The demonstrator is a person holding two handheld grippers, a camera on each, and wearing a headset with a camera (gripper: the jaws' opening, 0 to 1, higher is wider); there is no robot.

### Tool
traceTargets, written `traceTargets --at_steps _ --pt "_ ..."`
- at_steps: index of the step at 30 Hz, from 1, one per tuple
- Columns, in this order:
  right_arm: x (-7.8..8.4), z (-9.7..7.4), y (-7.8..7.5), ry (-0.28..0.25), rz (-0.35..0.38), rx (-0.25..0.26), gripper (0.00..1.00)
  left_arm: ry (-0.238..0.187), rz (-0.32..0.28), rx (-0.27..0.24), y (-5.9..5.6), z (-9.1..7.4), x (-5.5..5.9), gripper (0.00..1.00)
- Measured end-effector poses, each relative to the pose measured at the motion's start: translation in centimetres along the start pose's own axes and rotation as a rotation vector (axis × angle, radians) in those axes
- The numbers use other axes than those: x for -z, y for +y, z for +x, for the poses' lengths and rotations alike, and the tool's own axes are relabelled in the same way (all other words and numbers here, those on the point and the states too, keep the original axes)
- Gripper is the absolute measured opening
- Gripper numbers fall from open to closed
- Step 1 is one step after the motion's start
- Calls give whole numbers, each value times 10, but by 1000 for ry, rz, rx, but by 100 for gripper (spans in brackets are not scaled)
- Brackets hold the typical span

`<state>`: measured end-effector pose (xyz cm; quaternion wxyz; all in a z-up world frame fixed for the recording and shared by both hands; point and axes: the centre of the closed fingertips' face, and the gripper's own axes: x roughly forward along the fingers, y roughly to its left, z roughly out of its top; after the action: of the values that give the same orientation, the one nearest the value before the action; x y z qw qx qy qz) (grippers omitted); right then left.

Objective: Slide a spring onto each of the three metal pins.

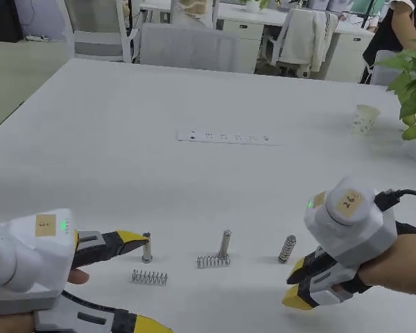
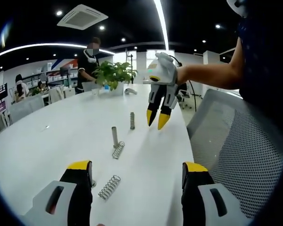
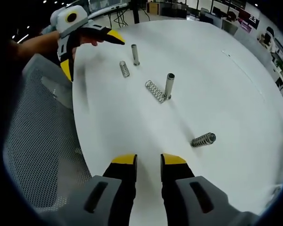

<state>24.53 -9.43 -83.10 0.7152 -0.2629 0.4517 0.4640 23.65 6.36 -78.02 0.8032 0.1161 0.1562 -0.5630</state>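
Left gripper (image 1: 145, 282) released, jaws wide, with the loose spring (image 1: 150, 277) lying on the table between their tips, just near of the bare left pin (image 1: 147, 248). Right gripper (image 1: 299, 284) is all but clenched on nothing, beside the right pin (image 1: 287, 249), which already wears its spring. Judged step: pinch the loose spring lightly at mid-coil so it neither buckles nor shoots out, then line it up over the pin tip; the middle pin (image 1: 224, 244) is bare, with a second spring (image 1: 213, 261) against its base. Only container: paper cup (image 1: 365, 119), far right, contents not discernible.
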Motion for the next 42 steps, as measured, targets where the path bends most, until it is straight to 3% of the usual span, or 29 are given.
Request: traceTargets --at_steps 12,23,42 --pt "6 -12 6 -143 11 -25 28 24 -22 23 1 11 -3 72" --pt "10 -24 3 -269 42 -4 36 69 -8 54 0 24 -2 70" --pt "16 -33 10 -425 119 -4 59 103 -15 52 5 41 -2 64"
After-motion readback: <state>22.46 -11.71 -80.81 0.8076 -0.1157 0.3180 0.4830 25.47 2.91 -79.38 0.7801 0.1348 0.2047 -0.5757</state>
